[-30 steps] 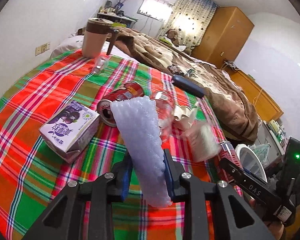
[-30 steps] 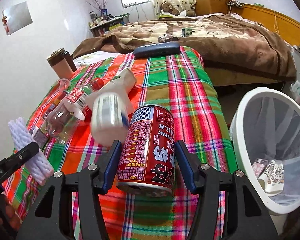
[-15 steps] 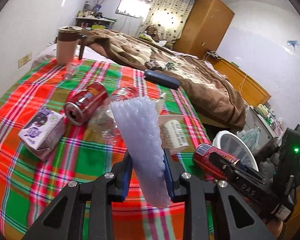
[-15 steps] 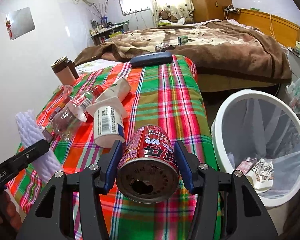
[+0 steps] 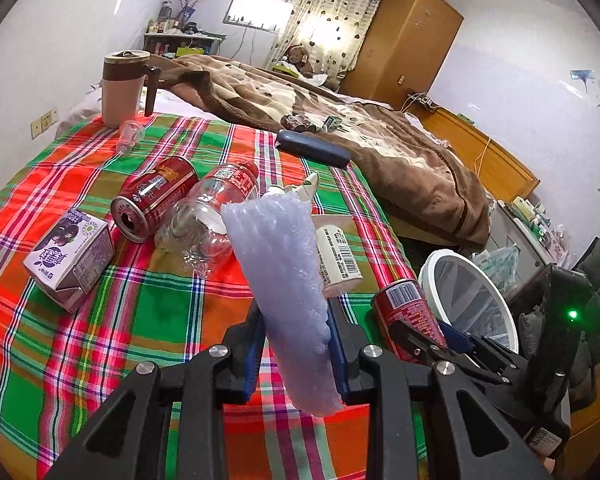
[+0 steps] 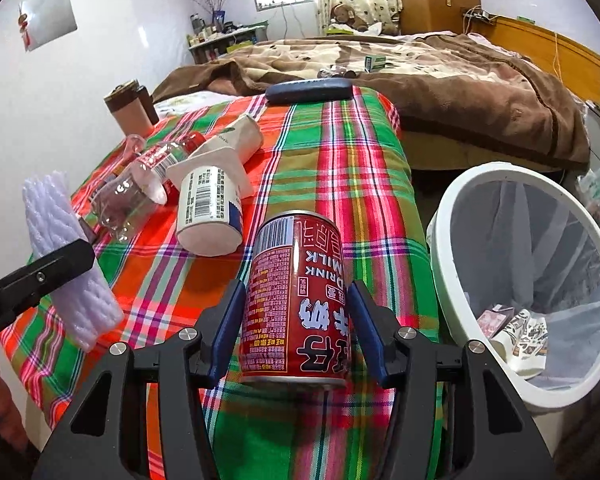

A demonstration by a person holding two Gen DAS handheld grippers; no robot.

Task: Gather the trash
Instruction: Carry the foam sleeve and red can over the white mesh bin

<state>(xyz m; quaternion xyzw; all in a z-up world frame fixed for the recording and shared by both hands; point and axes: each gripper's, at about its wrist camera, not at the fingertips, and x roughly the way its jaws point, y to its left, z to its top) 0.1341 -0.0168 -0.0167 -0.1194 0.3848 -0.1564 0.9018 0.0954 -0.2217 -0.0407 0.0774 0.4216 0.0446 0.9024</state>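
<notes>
Right gripper [image 6: 296,328] fingers clamp the milk can [image 6: 296,300], now swung back upright near the bin [image 6: 532,280]; left gripper [image 5: 296,344] pinches foam sleeve [image 5: 288,280]. Drop-off's next, I'd guess.

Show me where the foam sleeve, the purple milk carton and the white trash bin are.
foam sleeve [image 5: 284,276]: left wrist view, middle of its white body.
purple milk carton [image 5: 70,256]: left wrist view, top face.
white trash bin [image 6: 452,208]: right wrist view, left rim.

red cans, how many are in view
2: one red can held in the right gripper jaws near the trash bin; another red can lying on the plaid cloth beside the clear bottle.
</notes>
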